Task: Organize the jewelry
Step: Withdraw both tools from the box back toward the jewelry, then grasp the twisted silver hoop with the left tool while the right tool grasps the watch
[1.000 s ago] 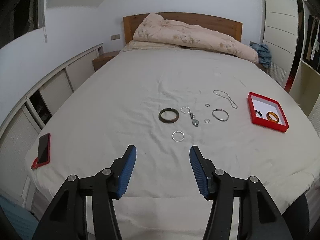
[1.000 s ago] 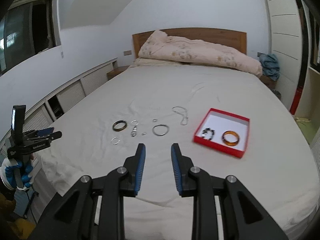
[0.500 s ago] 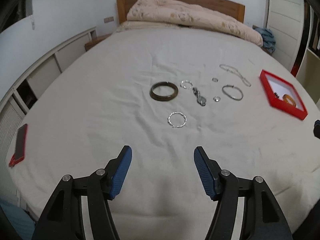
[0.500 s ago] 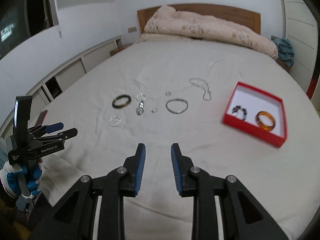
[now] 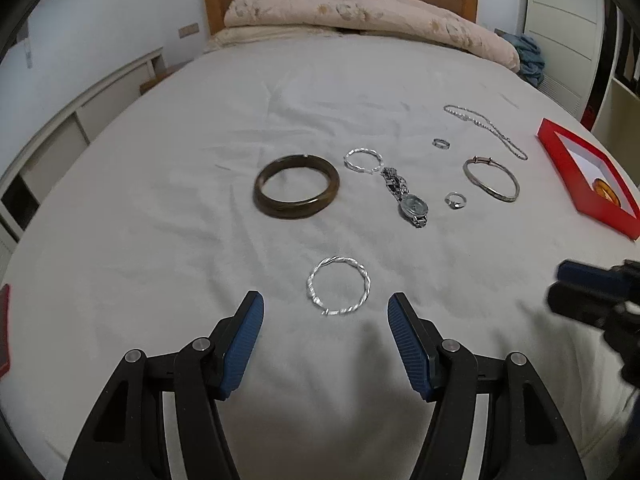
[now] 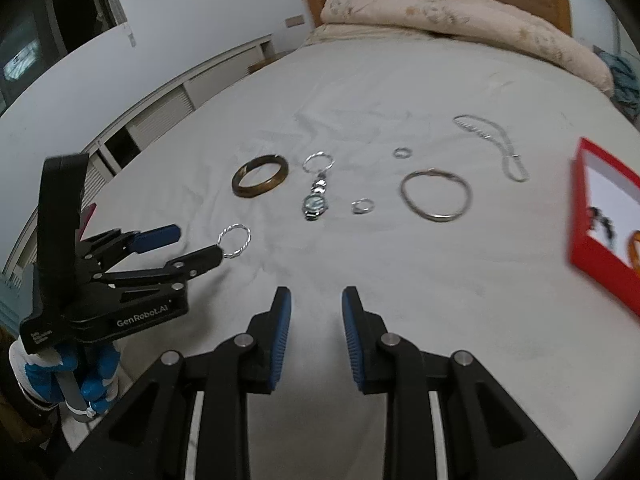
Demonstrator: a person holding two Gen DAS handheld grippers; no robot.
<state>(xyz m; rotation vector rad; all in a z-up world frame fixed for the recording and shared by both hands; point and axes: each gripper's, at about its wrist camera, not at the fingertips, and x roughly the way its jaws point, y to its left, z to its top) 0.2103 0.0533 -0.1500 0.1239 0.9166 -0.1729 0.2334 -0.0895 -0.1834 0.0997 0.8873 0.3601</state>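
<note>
Step in hand, as I read it: approach for a pick, nothing lifted yet.

Nearest, low centre of the left wrist view: left gripper, black arms w/ blue ribbed pads, jaws spread wide and empty. They widened a bit within the last sec, nothing between the pads. Just past the tips, centre frame, lies the twisted silver wire bangle, flat on the white bedsheet, roughly on the gap's centreline. In the right wrist view, lower left, one fingertip sits right at the bangle's edge; touching or just short, can't tell.

Right gripper, bottom centre of its own view: jaws only narrowly parted, empty, over bare sheet, well short of any piece.

Mid frame, left view: dark brown glossy bangle left of centre; a second twisted silver ring-bangle beside it; a silver wristwatch w/ link strap; a small silver ring; a plain thin silver bangle.

Further up: another tiny ring and a silver chain necklace, upper right.

Far right edge: red shallow box w/ white lining, an amber bangle already inside, so sorting is partly done, most pieces still out.

Next move prob needs the left tips down to straddle one side of the thin wire, pressing slightly into the soft sheet, then close. The wire is low and springy, so a shallow pinch could slip.
</note>
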